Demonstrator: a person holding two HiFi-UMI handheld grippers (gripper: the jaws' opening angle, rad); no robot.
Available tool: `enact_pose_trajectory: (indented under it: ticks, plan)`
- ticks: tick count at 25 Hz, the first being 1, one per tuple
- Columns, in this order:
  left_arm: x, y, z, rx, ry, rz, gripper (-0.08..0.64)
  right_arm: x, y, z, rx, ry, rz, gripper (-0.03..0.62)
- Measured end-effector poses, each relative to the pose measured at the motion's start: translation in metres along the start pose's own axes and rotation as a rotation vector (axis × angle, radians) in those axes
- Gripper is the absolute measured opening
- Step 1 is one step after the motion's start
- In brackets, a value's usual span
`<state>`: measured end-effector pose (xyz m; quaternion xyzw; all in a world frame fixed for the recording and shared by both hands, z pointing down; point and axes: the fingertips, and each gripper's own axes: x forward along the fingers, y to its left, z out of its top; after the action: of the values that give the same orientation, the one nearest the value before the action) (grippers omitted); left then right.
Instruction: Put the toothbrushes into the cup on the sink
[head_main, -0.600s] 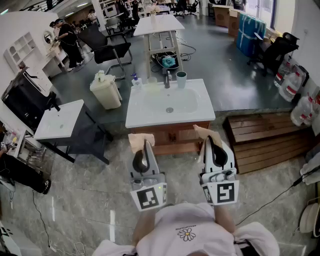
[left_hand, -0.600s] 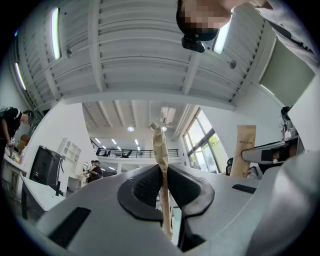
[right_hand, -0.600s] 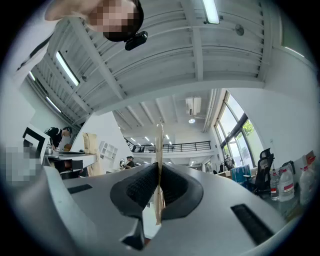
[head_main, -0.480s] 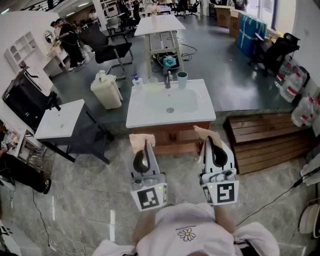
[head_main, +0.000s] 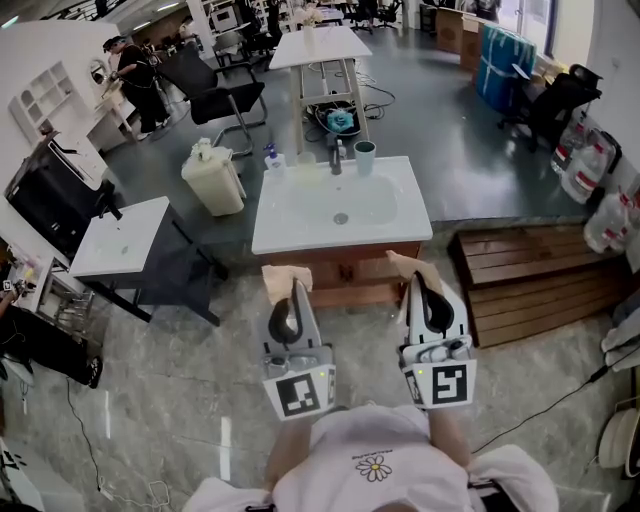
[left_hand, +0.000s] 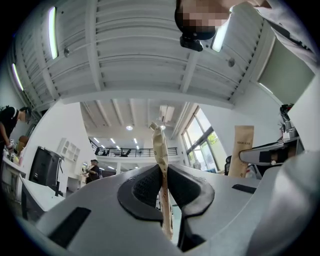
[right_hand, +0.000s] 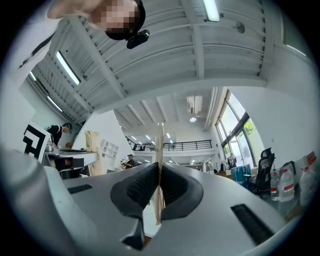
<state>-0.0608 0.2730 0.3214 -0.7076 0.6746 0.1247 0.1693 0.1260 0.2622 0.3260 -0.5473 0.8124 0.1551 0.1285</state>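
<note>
A white, glossy, rectangular sink (head_main: 300, 236) is set on a brown wooden bench (head_main: 345, 273), well ahead of both grippers. Black-and-white square patterns, not words, are printed on the marker cubes (head_main: 298, 393). The left gripper (left_hand: 163, 172) is clamped, its dark ribbed fingers (left_hand: 144, 187) narrow, on the left toothbrush (left_hand: 160, 147), which is held upright in a flat tan paper sleeve. The right gripper (right_hand: 160, 176) is closed likewise on the right toothbrush (right_hand: 160, 140). A round grey-green cup (head_main: 364, 157) is stood at the sink's far rim, beside the tap (head_main: 336, 160).
</note>
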Motion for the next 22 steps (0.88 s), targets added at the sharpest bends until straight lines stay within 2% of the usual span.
enact_pose_trajectory:
  ticks: [12,16,22]
  plan:
    - [0.009,0.008,-0.002,0.004,0.012,0.021,0.043,0.012,0.006,-0.014,0.026,0.029,0.024,0.014]
    - [0.022,0.008,-0.009,0.036,0.01,0.016,0.043,0.025,-0.002,-0.023,0.038,0.022,0.016,0.014]
    - [0.072,0.036,-0.025,0.091,-0.036,0.041,0.043,0.063,-0.02,-0.04,0.013,0.022,-0.002,0.014]
